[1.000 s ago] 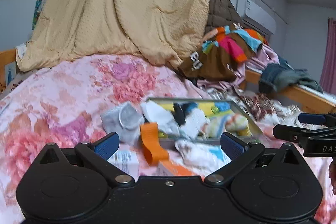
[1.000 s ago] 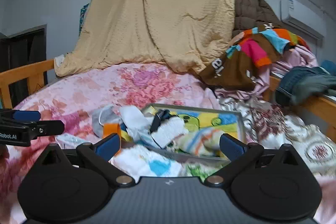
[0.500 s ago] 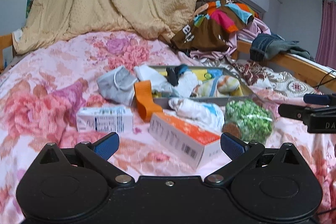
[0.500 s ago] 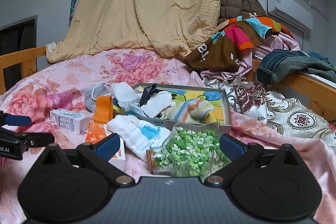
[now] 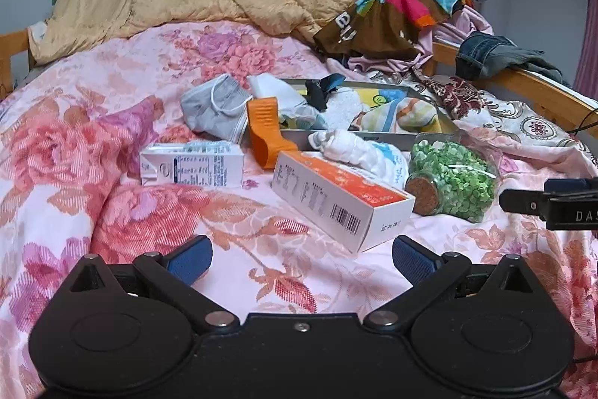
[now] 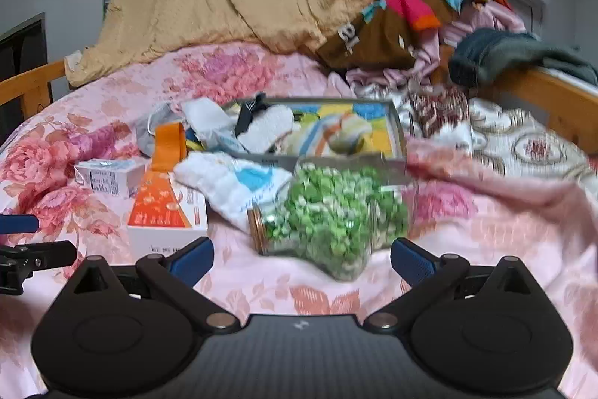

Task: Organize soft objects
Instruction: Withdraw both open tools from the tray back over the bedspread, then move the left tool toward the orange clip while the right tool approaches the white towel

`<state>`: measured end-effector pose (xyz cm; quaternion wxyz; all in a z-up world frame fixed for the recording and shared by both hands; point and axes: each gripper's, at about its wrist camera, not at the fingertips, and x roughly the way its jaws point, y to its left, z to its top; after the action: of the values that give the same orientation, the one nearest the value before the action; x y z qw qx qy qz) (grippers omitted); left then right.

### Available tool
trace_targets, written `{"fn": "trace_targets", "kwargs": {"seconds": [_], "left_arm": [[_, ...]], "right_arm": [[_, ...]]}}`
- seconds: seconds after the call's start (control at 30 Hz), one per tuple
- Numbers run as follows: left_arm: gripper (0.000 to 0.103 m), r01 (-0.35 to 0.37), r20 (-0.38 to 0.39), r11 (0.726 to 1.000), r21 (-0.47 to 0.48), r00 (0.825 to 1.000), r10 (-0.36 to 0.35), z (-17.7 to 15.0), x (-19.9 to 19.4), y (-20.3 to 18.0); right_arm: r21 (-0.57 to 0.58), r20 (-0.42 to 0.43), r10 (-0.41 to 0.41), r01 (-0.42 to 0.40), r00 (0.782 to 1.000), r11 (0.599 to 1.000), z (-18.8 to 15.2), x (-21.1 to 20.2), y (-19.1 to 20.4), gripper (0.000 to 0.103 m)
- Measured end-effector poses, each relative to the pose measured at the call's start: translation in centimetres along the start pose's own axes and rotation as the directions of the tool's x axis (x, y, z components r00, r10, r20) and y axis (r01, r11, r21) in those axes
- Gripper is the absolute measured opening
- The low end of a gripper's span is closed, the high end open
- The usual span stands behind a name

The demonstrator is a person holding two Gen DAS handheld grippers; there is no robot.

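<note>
I'm in the approach: both the left hand-held gripper point(image 5: 302, 258) and the right hand-held gripper point(image 6: 302, 258) gape wide, empty. White sock point(image 6: 231, 184) lies at 11 o'clock beside the tray point(image 6: 398, 133); next I reach it.

We read "DAS" in pale letters on the right hand-held gripper point(image 5: 553, 202). The orange and white box point(image 5: 338, 199) carries a barcode and small print too fine to read. The milk carton point(image 5: 191, 164) shows a printed panel, equally unreadable.
</note>
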<state>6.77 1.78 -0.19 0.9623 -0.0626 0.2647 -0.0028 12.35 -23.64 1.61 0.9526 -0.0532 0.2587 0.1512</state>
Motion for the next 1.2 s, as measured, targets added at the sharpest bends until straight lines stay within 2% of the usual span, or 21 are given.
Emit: {"fn": "trace_targets", "kwargs": {"seconds": [0.5,1.2], "left_arm": [[0.102,-0.027,-0.033,0.999,-0.04,0.999,0.026,-0.3,0.3,0.4],[0.102,-0.063,-0.018,0.994,-0.089,0.998,0.062,-0.2,-0.3,1.5]], "right_arm": [[-0.027,-0.044,0.057,-0.058,0.997,0.998,-0.7,0.6,1.2,0.103],[-0.061,-0.017,0.161,-0.162,0.987,0.985,-1.3,0.2,3.2,0.103]]}}
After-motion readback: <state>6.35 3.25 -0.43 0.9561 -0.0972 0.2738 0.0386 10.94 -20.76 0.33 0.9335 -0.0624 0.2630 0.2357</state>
